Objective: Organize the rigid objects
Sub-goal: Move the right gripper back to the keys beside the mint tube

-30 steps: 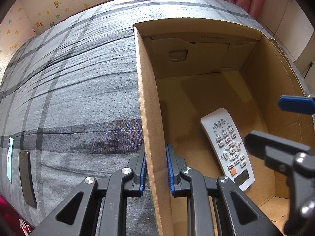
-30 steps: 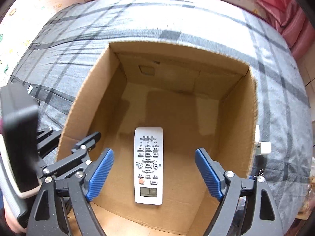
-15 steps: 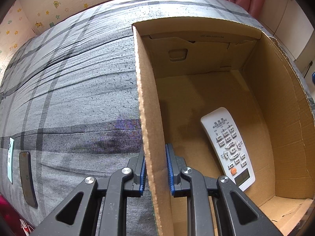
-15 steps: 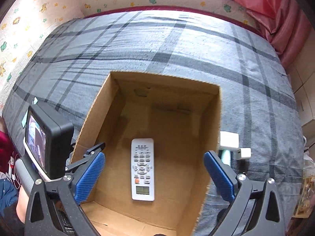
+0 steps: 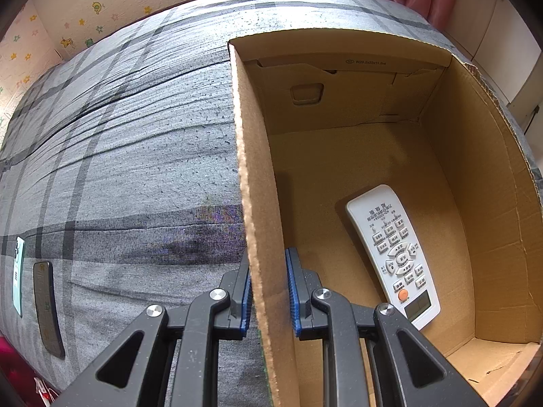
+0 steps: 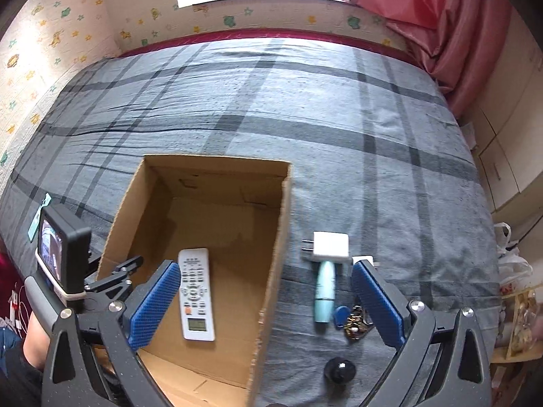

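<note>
An open cardboard box [image 5: 258, 169] stands on the grey checked bed. A white remote [image 5: 393, 251] lies face up on its floor, untouched. My left gripper [image 5: 268, 271] is shut on the box's left wall, one blue pad on each side of the cardboard. My right gripper [image 6: 264, 266] hangs open and wide above the box's right wall [image 6: 275, 271], with nothing between its pads. The remote [image 6: 196, 293] shows just inside its left finger. Below it on the bed, right of the box, lie a white plug adapter [image 6: 331, 246], a teal tube [image 6: 324, 291], a blue key fob with keys [image 6: 341, 315] and a black ball [image 6: 339, 371].
A dark phone [image 5: 47, 308] and a teal card [image 5: 18, 274] lie near the bed's left edge. A pink curtain [image 6: 458, 34] hangs at the far right corner. White cupboards [image 6: 502, 169] line the right side. A person's forearm [image 6: 34, 339] holds the left gripper.
My right gripper has risen out of the box and shifted right, its jaws spreading wider. It has left the left wrist view. The objects right of the box have come into sight.
</note>
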`<state>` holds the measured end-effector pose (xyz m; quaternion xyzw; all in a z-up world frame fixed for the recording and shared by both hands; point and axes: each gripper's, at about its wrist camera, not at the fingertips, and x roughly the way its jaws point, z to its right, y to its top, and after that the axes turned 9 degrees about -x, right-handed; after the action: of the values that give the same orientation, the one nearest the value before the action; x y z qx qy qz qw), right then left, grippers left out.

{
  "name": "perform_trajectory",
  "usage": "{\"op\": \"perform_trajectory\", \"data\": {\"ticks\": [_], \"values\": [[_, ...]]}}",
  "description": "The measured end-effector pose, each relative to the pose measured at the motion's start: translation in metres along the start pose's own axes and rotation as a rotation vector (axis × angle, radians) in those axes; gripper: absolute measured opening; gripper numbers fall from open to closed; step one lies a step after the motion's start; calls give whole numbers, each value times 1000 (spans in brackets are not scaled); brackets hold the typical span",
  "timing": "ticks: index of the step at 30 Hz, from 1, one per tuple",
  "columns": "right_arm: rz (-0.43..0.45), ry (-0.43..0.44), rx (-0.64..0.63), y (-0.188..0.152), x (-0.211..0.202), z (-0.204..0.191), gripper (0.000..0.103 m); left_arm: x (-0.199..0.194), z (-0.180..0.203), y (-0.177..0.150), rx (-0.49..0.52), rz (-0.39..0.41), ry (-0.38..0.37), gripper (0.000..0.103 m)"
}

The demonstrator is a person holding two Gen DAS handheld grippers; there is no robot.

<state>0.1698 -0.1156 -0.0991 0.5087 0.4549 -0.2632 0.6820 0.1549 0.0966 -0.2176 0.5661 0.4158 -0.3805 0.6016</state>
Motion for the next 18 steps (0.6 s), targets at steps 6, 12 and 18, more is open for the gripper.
{"op": "perform_trajectory", "data": {"ticks": [6, 12, 18], "values": [[-4, -37, 59, -9, -5, 35, 103, 0, -1, 0, 1, -2, 1, 19], [-31, -76, 113, -24, 0, 67, 103, 1, -1, 0, 3, -2, 3, 19], [-73, -97, 167, -45, 20, 92, 103, 1, -1, 0, 0, -1, 2, 19]]}}
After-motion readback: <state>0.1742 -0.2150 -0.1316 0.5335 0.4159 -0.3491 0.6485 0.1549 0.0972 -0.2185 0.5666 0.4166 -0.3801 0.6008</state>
